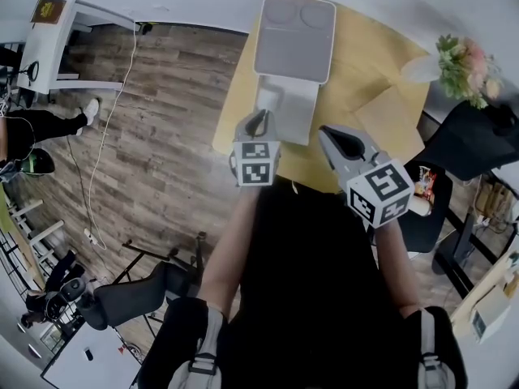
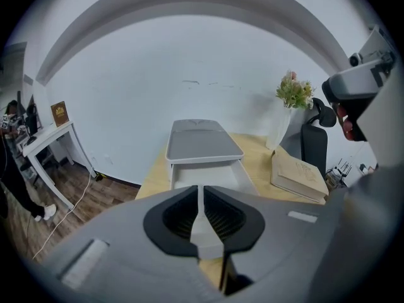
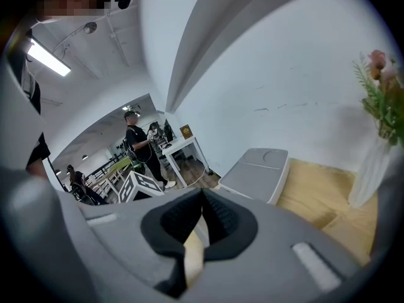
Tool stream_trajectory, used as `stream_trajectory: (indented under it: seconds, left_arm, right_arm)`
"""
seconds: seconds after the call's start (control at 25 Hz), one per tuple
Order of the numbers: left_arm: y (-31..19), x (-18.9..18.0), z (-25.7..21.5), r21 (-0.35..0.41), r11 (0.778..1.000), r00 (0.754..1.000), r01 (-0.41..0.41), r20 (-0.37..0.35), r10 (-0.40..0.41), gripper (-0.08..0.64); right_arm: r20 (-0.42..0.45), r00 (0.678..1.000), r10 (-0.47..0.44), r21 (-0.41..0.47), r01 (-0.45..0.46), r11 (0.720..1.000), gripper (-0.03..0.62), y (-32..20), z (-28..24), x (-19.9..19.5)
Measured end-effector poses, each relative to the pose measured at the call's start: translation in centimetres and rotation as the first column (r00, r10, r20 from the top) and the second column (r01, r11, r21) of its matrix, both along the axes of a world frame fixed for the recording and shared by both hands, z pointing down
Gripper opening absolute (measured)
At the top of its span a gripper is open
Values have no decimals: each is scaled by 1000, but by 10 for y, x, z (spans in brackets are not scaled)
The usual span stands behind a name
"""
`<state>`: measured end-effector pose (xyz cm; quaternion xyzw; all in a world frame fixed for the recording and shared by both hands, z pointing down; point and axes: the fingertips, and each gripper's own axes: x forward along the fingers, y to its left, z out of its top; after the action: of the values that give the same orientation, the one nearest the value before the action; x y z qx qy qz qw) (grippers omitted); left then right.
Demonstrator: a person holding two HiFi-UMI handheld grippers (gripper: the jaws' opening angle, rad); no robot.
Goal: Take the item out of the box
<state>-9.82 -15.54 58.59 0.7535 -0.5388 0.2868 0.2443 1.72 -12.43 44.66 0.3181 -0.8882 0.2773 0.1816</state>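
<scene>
A white box [image 1: 285,110] lies on the yellow table [image 1: 357,63], its flat grey lid [image 1: 294,35] pushed back towards the wall so that the white lower part shows in front. The left gripper view shows the same lid [image 2: 203,145] above the white tray [image 2: 205,177]; I cannot make out what lies inside. My left gripper [image 1: 258,120] hovers at the box's near end, its jaws shut with nothing between them [image 2: 201,191]. My right gripper [image 1: 340,140] hangs to the right of the box, also shut and empty [image 3: 202,194]. It looks past the grey lid [image 3: 255,172].
A flat tan carton [image 2: 298,175] lies on the table right of the box. A white vase of flowers [image 1: 462,63] stands at the far right corner, with a black chair [image 1: 470,140] beside it. A white side table [image 1: 61,43] and a person [image 1: 40,128] are at far left.
</scene>
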Motion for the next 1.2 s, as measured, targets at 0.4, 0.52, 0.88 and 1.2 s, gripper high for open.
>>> stream_trajectory:
  seconds: [0.4,0.52,0.88,1.2]
  left_arm:
    - [-20,-2,27,-62,998,998,-22,64,26,61]
    - [-24,0,34,-78,997,994,-29,102,37,66]
    - [-35,0,49,-109,994,981,-30,188,50,64]
    - [-34,-3,64,-175,984,977,-31,203,66,104]
  right_arm:
    - [-6,1000,5,-14,-5,1000,3,-11,4,0]
    - [-7,1000,12,-19,-12,1000,3,-13,6,4]
    - [-10,999,34,-34,-34,999,3,-12,10,14]
    - [-11,999,48,-40,-48,998,3,-11,12,18]
